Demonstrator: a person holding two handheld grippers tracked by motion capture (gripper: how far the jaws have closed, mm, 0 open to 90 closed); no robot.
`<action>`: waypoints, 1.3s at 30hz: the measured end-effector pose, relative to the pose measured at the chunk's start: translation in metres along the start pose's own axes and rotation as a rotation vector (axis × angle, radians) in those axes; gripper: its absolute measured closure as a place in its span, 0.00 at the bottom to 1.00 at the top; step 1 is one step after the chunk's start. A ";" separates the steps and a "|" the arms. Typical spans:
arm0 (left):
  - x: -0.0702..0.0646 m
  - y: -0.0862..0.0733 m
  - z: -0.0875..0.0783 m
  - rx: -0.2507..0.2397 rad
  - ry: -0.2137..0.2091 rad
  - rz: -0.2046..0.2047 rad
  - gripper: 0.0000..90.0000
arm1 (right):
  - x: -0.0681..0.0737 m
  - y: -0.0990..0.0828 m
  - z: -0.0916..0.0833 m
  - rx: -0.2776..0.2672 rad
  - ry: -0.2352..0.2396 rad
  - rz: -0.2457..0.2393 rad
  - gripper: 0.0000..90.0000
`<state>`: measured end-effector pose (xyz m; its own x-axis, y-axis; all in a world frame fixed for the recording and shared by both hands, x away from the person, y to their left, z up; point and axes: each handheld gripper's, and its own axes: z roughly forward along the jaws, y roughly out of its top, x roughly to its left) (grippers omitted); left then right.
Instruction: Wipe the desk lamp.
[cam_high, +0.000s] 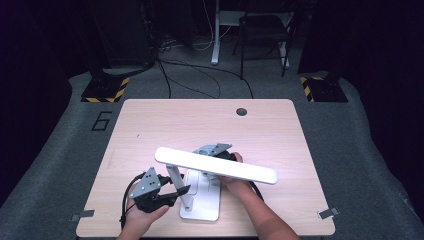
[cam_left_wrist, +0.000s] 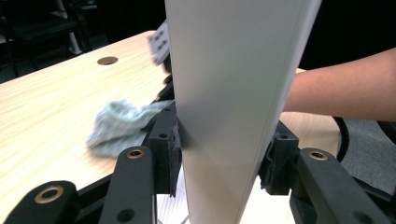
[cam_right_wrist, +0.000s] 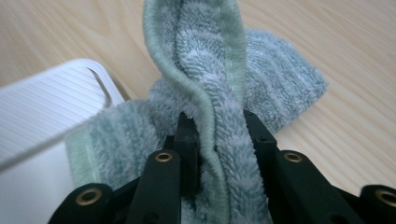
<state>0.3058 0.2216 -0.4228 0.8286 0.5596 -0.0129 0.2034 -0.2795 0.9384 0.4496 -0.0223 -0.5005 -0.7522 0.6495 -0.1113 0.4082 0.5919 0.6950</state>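
on the light wooden counter (cam_high: 150, 125), a white desk lamp (cam_high: 200, 192), standing near the front edge on a flat rectangular base. likely top-heavy: long light bar (cam_high: 216, 165) reaching out to both sides over a slim upright arm (cam_high: 176, 181), so easy to tip or swing if pushed at one end. hard, smooth plastic by the look, stiff but slippery under rubber pads, and perhaps fragile at the hinge. best taken at the upright arm, low and close to the base, not at the bar.

left gripper (cam_high: 177, 192) doing just that: fingers (cam_left_wrist: 166, 149) pressed on both sides of the flat white arm, holding it steady.

behind the bar, right gripper (cam_high: 225, 152) with fingers (cam_right_wrist: 187, 140) drawn together, pinching a fold of a pale green terry cloth (cam_right_wrist: 219, 93). cloth lying partly on the counter, just beside the lamp base (cam_right_wrist: 51, 116). soft, light, limp; bunches easily, so better gripped on a thick fold, with the loose part left to wipe. gentle pressure only on the bar.
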 end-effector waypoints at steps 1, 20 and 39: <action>0.000 0.000 0.001 -0.003 0.010 0.004 0.63 | -0.003 -0.002 -0.004 0.005 -0.010 0.002 0.80; 0.002 0.002 -0.002 0.018 -0.024 0.005 0.63 | 0.023 -0.065 -0.078 -0.046 -0.017 0.210 0.77; 0.011 0.003 0.005 0.029 -0.078 -0.018 0.57 | 0.025 -0.047 -0.037 -0.019 -0.065 0.187 0.70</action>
<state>0.3184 0.2233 -0.4215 0.8626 0.5025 -0.0579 0.2331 -0.2932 0.9272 0.3923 -0.0516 -0.5102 -0.6292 0.7769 -0.0239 0.5274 0.4494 0.7210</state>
